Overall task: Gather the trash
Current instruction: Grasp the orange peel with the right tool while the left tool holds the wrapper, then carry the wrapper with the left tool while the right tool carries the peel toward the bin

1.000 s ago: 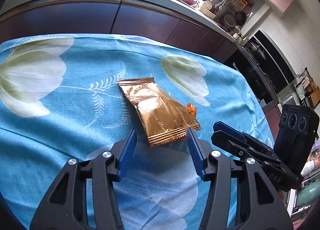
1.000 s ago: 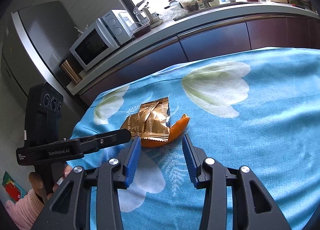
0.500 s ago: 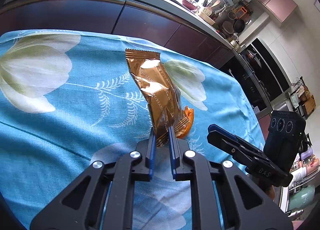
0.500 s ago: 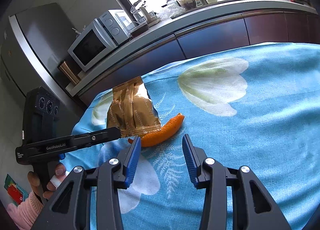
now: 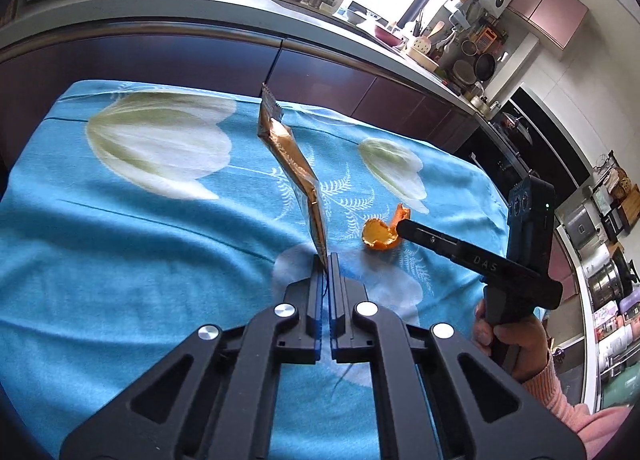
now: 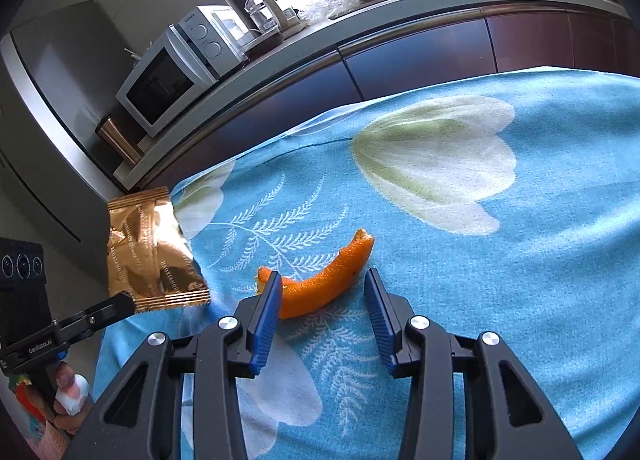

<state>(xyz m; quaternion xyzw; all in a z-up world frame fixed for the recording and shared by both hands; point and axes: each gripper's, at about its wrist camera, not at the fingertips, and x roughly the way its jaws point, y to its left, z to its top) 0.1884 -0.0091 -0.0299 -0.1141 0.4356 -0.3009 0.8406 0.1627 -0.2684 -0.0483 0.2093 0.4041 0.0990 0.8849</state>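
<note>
1. Gold wrapper [image 5: 294, 164] was off the bench, pinched by its bottom edge in the left tool [image 5: 328, 260], jaws clenched tight on it; wrapper stood up edge-on and leaned away in the left wrist view.
2. In the right wrist view the same wrapper [image 6: 150, 252] hung at the tip of the left tool [image 6: 126, 302], past the bench's left edge, clear of the cloth.
3. Orange peel [image 6: 320, 280] lay flat on the blue flowered cloth [image 6: 520, 300], a curved strip, nothing gripping it.
4. Right tool [image 6: 320, 288] was angled down over the peel, jaws apart; peel sat between the blue pads [image 6: 266, 312], its left end right at the left pad. Contact there: cannot tell. Right pad apart from it.
5. From the left wrist view the right tool [image 5: 404, 226] tip sat at the peel [image 5: 378, 236]; a hand [image 5: 512, 344] in a pink sleeve gripped its handle.
6. Left hand [image 6: 68, 400] held the left tool's handle low at frame edge.
7. Behind the bench: kitchen counter [image 6: 400, 12] with a microwave [image 6: 168, 80]; dishes, bottles by the window, contents too small to tell.
</note>
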